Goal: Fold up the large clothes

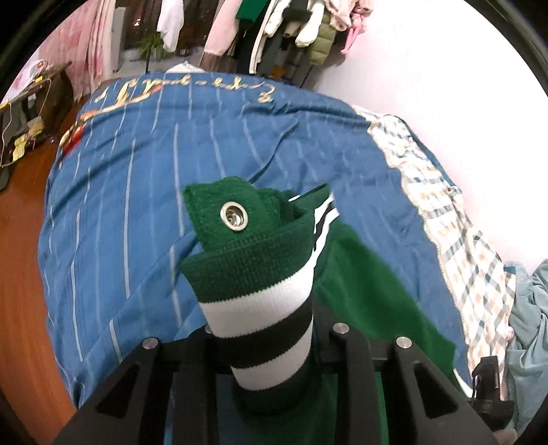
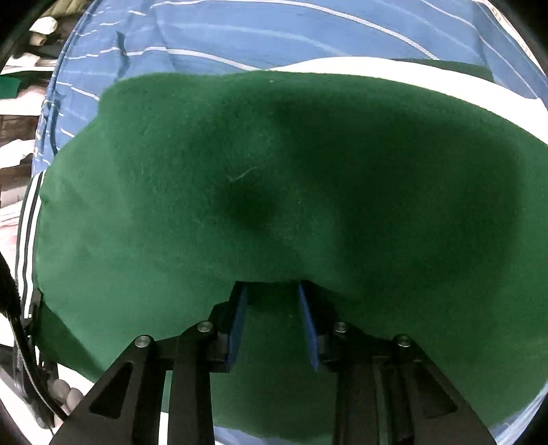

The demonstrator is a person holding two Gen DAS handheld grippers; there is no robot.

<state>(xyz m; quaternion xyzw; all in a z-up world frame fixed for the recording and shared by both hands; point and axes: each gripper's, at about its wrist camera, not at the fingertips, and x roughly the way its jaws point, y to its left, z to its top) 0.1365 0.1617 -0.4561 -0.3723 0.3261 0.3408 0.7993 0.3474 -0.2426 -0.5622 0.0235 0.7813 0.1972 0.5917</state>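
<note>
A green jacket (image 2: pixel 239 164) with a white-and-black striped rib hem lies on a blue striped bedspread (image 1: pixel 137 178). In the left wrist view my left gripper (image 1: pixel 270 339) is shut on the striped hem (image 1: pixel 260 308), which stands up between the fingers with a metal snap (image 1: pixel 234 216) on top; the fingertips are hidden by the cloth. In the right wrist view my right gripper (image 2: pixel 272 291) has its blue pads (image 2: pixel 308 325) apart, with the tips under the edge of the green cloth. The right gripper also shows in the left wrist view (image 1: pixel 486 393).
The bedspread (image 2: pixel 239 37) covers the bed. A checked cloth (image 1: pixel 462 239) and a light blue garment (image 1: pixel 527 325) lie at the right. A white wall (image 1: pixel 428 58), hanging clothes (image 1: pixel 274 27) behind, and a wooden floor (image 1: pixel 24 274) at the left.
</note>
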